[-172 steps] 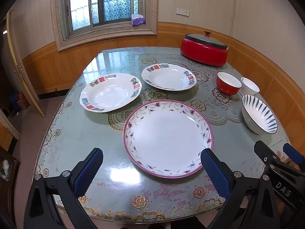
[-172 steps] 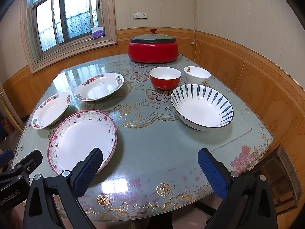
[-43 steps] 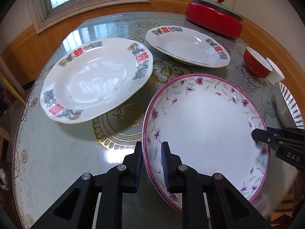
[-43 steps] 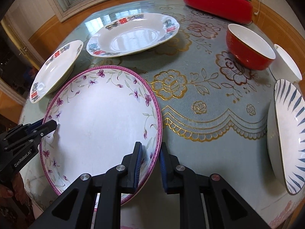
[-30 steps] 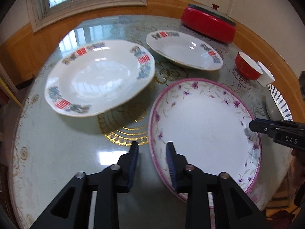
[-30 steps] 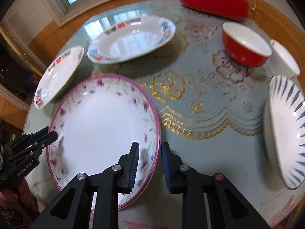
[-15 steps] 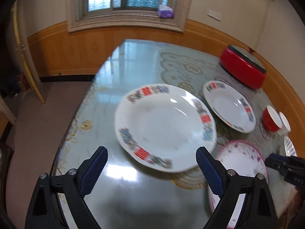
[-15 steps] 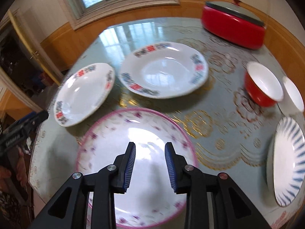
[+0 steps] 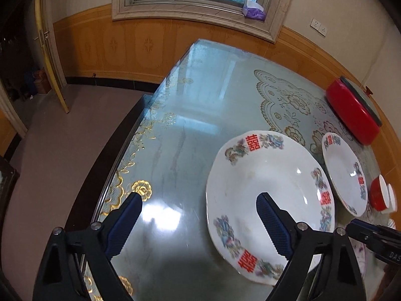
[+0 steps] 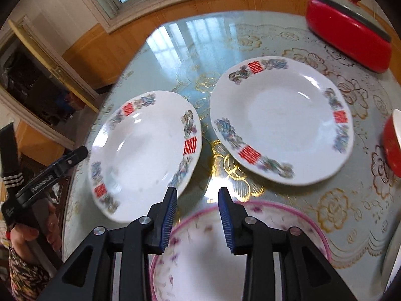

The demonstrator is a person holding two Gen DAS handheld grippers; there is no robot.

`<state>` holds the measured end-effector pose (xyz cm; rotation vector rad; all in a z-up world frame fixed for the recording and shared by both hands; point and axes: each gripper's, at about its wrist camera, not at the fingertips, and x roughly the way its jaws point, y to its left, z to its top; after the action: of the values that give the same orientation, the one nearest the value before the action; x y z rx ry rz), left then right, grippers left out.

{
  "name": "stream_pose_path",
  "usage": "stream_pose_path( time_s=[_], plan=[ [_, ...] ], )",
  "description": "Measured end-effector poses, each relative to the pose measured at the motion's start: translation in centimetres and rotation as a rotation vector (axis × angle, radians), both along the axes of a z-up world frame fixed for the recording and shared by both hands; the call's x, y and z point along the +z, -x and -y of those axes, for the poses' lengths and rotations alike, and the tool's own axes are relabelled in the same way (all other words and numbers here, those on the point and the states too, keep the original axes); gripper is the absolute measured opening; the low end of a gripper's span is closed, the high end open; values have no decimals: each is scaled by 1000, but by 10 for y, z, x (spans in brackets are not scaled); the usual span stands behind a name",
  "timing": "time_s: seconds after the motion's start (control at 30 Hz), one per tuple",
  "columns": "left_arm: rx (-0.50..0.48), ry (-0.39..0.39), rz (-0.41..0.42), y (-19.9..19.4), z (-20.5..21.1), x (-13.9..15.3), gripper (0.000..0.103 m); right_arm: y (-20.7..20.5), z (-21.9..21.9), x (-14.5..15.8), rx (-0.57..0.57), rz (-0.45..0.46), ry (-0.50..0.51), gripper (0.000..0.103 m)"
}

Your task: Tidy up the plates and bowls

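My left gripper (image 9: pixel 199 202) is wide open and empty above the near left of the table; its right finger (image 9: pixel 272 222) hangs over a white plate with red characters (image 9: pixel 265 188). A second such plate (image 9: pixel 344 173) lies beyond it. My right gripper (image 10: pixel 197 202) is partly open and empty, over the far rim of the pink floral plate (image 10: pixel 225 258). In the right wrist view the two white plates lie ahead, one at left (image 10: pixel 145 150), one at right (image 10: pixel 280 118). The left gripper (image 10: pixel 45 175) shows at the left edge.
A red lidded pot (image 9: pixel 353 115) (image 10: pixel 348 32) stands at the far right. A red bowl (image 9: pixel 378 193) (image 10: pixel 392 143) and a white bowl (image 9: pixel 391 197) sit right of the plates. The glass table's left edge (image 9: pixel 120 155) drops to the floor.
Both grippers let go of the pink floral plate and opened. The left gripper swung left and up over the left white plate. The right gripper moved forward and opened a little.
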<state>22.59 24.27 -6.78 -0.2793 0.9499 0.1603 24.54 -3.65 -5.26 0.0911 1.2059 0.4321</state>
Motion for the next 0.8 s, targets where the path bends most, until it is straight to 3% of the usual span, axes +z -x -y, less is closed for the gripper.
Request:
stream_pose_path(
  time_s=[0.13, 0.33, 0.4, 0.47, 0.57, 0.67, 0.8],
  plan=[
    [-35, -6, -29, -17, -2, -9, 80, -17, -14, -10, -5, -32, -15, 33],
    [-103, 30, -39, -34, 1, -20, 79, -35, -25, -25, -1, -74, -10, 33],
    [-117, 45, -51, -38, 2, -25, 70, -39, -29, -30, 6, -90, -17, 34],
    [-134, 64, -76, -42, 2, -31, 55, -43, -32, -35, 8, -104, -30, 33],
    [-162, 80, -86, -44, 6, -36, 44, -46, -36, -42, 12, -115, -23, 30],
    [-198, 53, -78, -45, 15, -36, 37, -49, -37, -46, 7, -120, -34, 27],
    [-216, 14, -68, -47, 20, -35, 36, -53, -40, -46, 28, -100, -23, 27]
  ],
)
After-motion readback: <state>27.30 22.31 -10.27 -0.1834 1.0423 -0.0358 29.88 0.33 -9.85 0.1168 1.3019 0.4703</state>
